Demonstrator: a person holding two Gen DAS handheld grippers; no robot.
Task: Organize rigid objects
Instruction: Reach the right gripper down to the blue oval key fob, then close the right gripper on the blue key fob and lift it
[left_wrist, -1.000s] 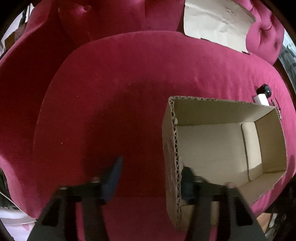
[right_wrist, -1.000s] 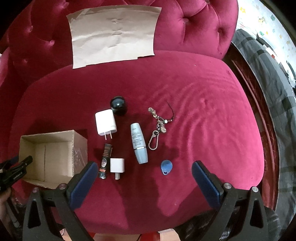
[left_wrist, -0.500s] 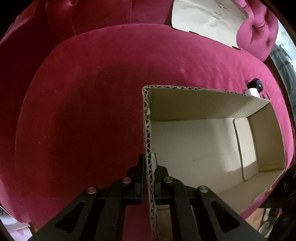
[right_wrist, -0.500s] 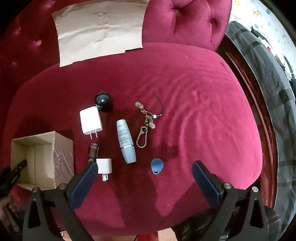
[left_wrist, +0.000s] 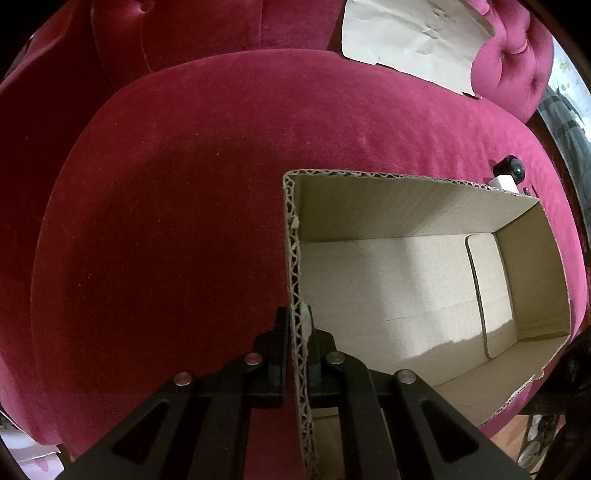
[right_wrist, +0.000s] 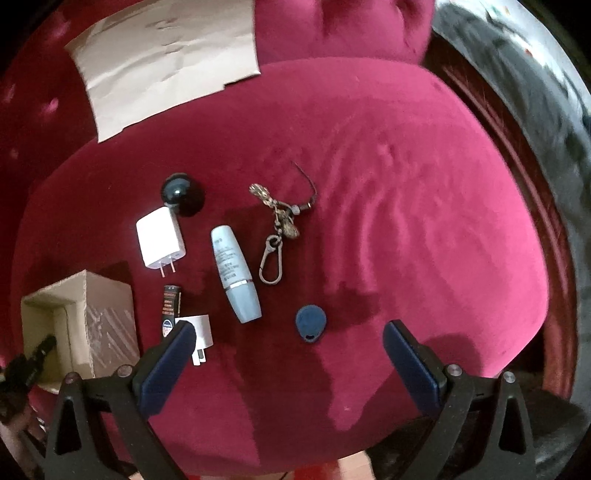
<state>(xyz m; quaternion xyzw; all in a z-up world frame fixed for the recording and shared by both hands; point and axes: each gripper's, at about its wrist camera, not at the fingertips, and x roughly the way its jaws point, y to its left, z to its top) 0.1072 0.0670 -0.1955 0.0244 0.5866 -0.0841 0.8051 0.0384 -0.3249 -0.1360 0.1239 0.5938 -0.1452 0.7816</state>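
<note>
Fingers of the left gripper (left_wrist: 297, 347) pinch the near wall of the empty cardboard box (left_wrist: 406, 280), presumably steadying it on the red cushion (right_wrist: 369, 184) as the receptacle, while the right gripper (right_wrist: 284, 354) hovers wide open above the loose blue tag (right_wrist: 311, 323), bottle (right_wrist: 234, 273) and chargers beside the box.

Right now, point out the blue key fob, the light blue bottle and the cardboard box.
blue key fob (right_wrist: 311, 323): right wrist view, middle of its face.
light blue bottle (right_wrist: 235, 272): right wrist view, mid-body.
cardboard box (left_wrist: 369, 206): left wrist view, inner far wall.
</note>
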